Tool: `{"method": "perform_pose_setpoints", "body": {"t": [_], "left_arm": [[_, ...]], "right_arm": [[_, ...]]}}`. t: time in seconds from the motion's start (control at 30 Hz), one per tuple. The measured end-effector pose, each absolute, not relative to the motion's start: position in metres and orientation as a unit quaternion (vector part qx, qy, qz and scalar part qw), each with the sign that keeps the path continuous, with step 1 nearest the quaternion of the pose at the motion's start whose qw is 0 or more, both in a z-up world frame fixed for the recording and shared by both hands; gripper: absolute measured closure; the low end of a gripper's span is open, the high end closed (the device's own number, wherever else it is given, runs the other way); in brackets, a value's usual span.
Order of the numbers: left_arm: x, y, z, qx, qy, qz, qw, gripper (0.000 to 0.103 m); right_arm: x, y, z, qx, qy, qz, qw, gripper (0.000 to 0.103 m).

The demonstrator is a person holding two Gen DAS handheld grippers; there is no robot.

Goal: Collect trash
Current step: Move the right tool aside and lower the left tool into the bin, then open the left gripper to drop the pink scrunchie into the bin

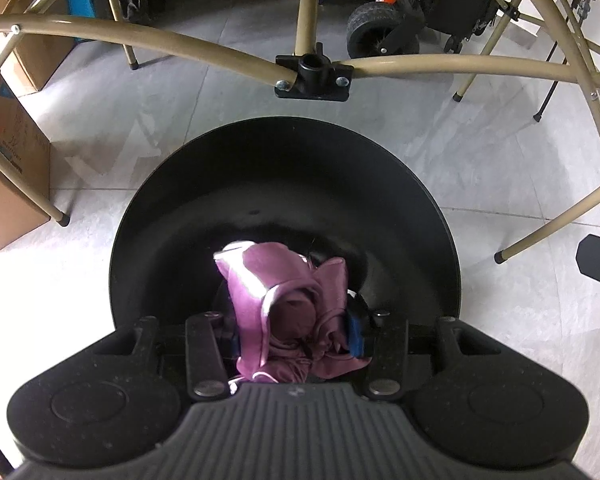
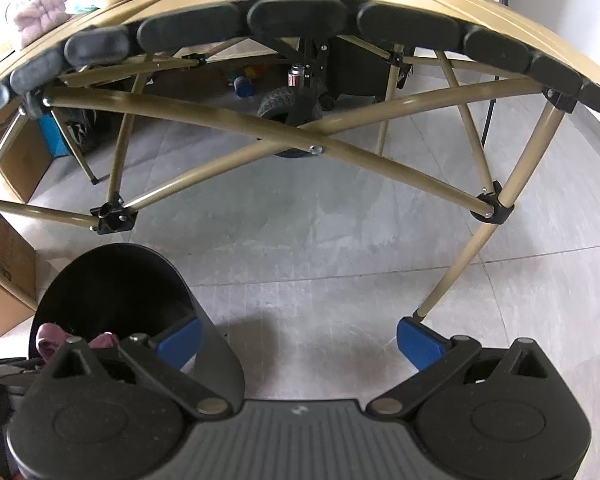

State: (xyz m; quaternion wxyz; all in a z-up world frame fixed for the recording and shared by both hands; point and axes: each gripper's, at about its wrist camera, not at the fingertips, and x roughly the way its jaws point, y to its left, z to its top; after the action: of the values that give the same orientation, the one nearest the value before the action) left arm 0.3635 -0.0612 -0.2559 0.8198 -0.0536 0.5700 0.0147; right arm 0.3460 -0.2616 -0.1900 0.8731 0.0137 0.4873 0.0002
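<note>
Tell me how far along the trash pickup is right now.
In hand: the left gripper is shut on a crumpled purple wrapper, held over the open black bin and not yet released. Already done: the bin's dark bottom shows no other trash I can make out. Left: dropping the wrapper. The right gripper is open and empty.

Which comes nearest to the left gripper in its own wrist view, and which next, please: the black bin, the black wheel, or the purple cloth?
1. Purple cloth: between the jaws of the left gripper.
2. Black bin: directly below, around the cloth.
3. Black wheel: far off, upper right, beyond the table frame.
</note>
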Motion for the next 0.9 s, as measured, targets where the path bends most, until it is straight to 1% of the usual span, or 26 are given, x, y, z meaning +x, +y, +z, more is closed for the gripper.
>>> {"method": "perform_pose_setpoints", "body": {"t": [0.1, 0.17, 0.2, 0.23, 0.27, 0.3, 0.37, 0.9], "left_arm": [[0.3643, -0.0625, -0.2574, -0.052, 0.576, 0.014, 0.816, 0.049], [0.3646, -0.0629, -0.2567, -0.053, 0.578, 0.014, 0.814, 0.04], [0.3644, -0.062, -0.2562, -0.056, 0.579, 0.012, 0.814, 0.029], [0.3644, -0.0612, -0.2548, -0.061, 0.577, 0.011, 0.814, 0.015], [0.3634, -0.0607, -0.254, -0.064, 0.574, 0.012, 0.816, 0.005], [0.363, -0.0602, -0.2524, -0.062, 0.57, 0.017, 0.819, 0.003], [0.3632, -0.0609, -0.2509, -0.055, 0.567, 0.025, 0.822, 0.0], [0.3625, -0.0584, -0.2553, -0.046, 0.574, 0.03, 0.817, 0.0]], "right_arm": [[0.3464, -0.2618, -0.1898, 0.013, 0.487, 0.002, 0.873, 0.0], [0.3464, -0.2618, -0.1897, 0.014, 0.487, 0.001, 0.873, 0.0], [0.3464, -0.2618, -0.1897, 0.014, 0.487, 0.002, 0.873, 0.0], [0.3468, -0.262, -0.1896, 0.014, 0.487, 0.002, 0.874, 0.0], [0.3469, -0.2621, -0.1892, 0.013, 0.486, 0.002, 0.874, 0.0], [0.3471, -0.2622, -0.1888, 0.013, 0.485, 0.002, 0.875, 0.0], [0.3471, -0.2625, -0.1884, 0.014, 0.484, 0.002, 0.875, 0.0], [0.3473, -0.2619, -0.1879, 0.013, 0.483, 0.003, 0.875, 0.0]]}}
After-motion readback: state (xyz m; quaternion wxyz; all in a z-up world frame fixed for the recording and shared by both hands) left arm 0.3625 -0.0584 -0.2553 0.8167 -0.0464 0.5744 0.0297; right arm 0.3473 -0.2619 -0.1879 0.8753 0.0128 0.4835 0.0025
